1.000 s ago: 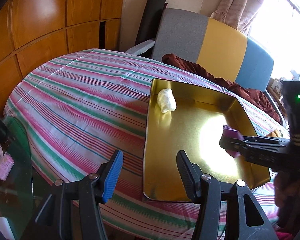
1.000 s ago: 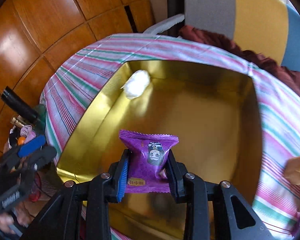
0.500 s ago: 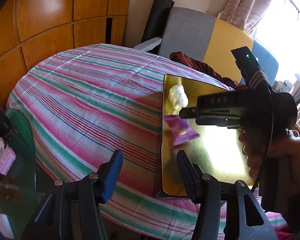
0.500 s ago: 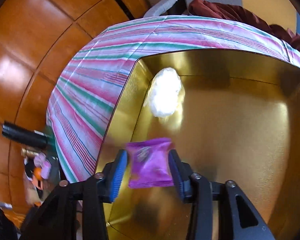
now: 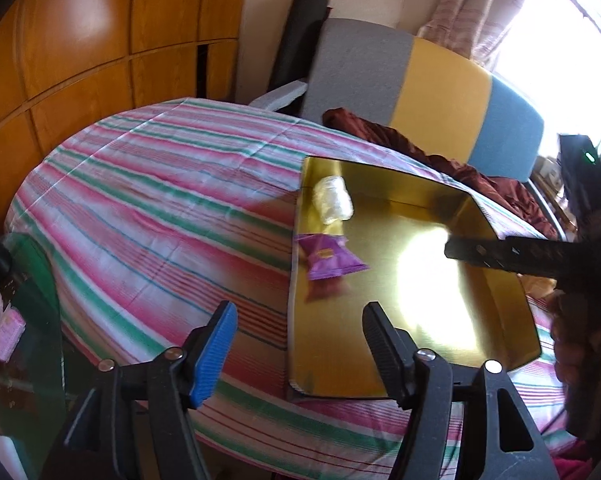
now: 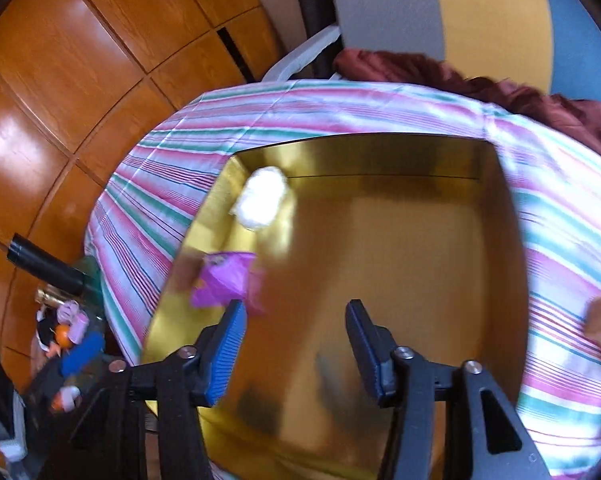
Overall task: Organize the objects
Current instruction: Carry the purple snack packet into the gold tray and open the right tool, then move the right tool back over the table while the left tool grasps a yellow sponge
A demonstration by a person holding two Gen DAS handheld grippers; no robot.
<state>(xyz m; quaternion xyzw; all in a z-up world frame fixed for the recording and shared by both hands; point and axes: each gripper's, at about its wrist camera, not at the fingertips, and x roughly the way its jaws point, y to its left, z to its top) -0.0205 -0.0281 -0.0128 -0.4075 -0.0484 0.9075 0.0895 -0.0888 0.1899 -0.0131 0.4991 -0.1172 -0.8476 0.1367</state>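
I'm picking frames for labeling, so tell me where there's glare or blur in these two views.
Left wrist view: sunlight glares off the gold tray floor and the window is blown out. Right wrist view: motion blur smears the purple packet and striped cloth.

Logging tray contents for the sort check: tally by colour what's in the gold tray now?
Purple snack packet: 1
White wrapped bundle: 1
Total in the gold tray: 2
Both sit along the same tray wall; neither is held by the tongs.
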